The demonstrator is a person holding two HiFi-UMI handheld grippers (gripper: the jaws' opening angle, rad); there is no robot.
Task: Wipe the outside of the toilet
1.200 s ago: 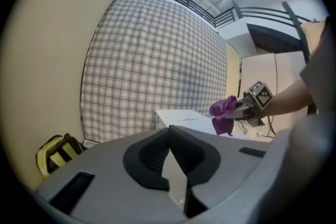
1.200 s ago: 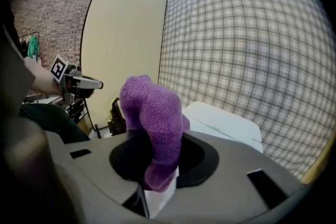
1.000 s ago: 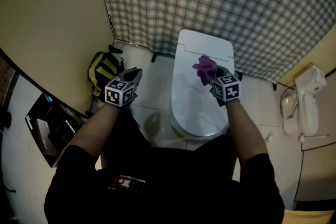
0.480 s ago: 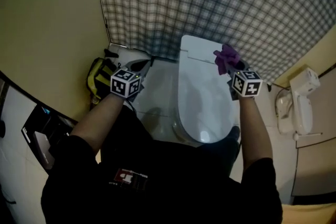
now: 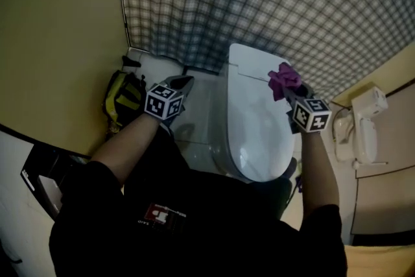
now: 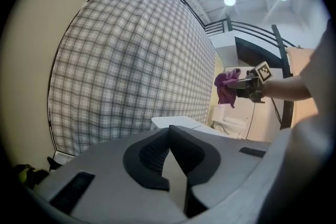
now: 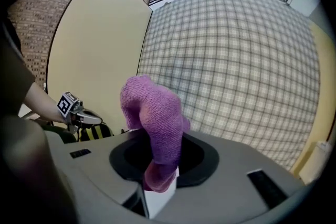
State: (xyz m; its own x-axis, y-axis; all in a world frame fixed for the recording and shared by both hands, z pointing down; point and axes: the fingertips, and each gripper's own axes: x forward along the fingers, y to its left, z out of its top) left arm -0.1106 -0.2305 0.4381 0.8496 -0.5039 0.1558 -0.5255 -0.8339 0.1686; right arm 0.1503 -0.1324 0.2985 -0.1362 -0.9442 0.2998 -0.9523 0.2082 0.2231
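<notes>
The white toilet stands with its lid down in front of the plaid curtain. My right gripper is shut on a purple cloth and hovers over the toilet's rear right edge. In the right gripper view the purple cloth bunches up out of the jaws of the right gripper. My left gripper hangs left of the toilet over the floor, shut with nothing in it. The left gripper view shows the left gripper with its jaws together, the toilet beyond, and the purple cloth at the right.
A yellow and black bag lies on the floor against the beige left wall. The plaid curtain closes off the back. A white wall-mounted fixture sits right of the toilet.
My right gripper has carried the purple cloth from above the lid's middle to the toilet's rear right side. The left gripper has drifted slightly right, closer to the toilet.
</notes>
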